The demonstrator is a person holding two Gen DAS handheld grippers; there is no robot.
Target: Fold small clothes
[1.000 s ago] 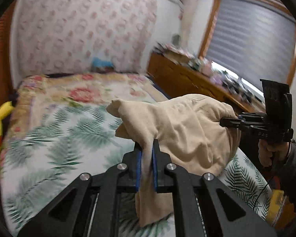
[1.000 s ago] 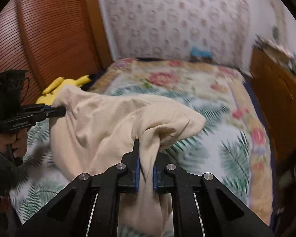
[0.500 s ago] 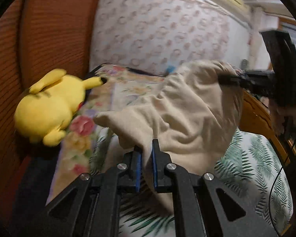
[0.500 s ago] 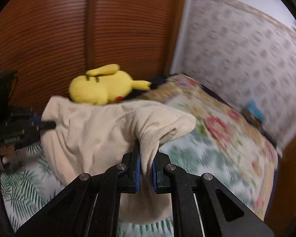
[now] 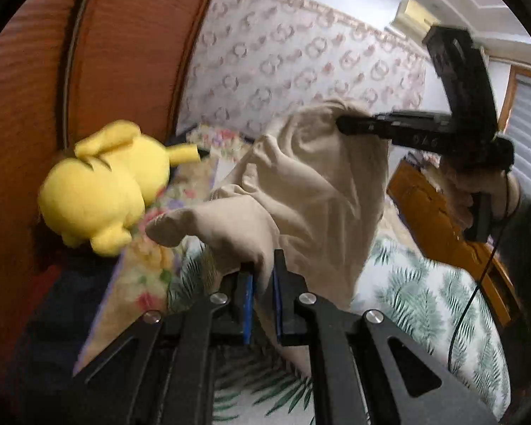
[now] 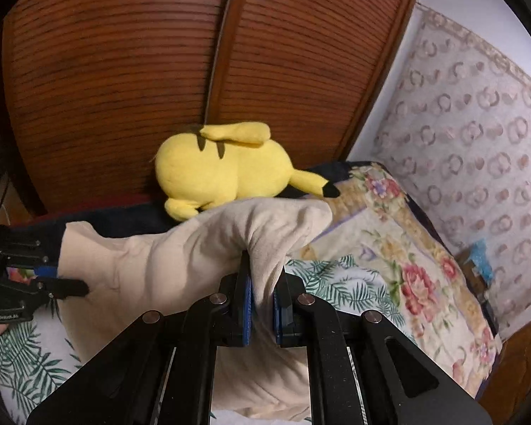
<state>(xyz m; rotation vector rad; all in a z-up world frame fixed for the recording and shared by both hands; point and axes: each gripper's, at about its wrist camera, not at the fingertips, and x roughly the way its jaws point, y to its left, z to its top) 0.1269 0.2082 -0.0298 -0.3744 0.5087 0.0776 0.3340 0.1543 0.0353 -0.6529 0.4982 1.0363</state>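
Leaf-print and floral bedding covers the bed (image 6: 389,233) under both claws. Left claw (image 5: 263,304) is clamped on one bunched corner of the beige garment (image 5: 311,191), which hangs in the air above the bed; right claw (image 6: 262,304) is clamped on another corner, up and to the right of the left one. Beyond the cloth, a yellow plush toy (image 6: 223,170) lies against the wooden louvred doors (image 6: 159,53).

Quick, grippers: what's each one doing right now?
Left gripper: closed on the beige cotton garment.
Right gripper: closed on the same garment.
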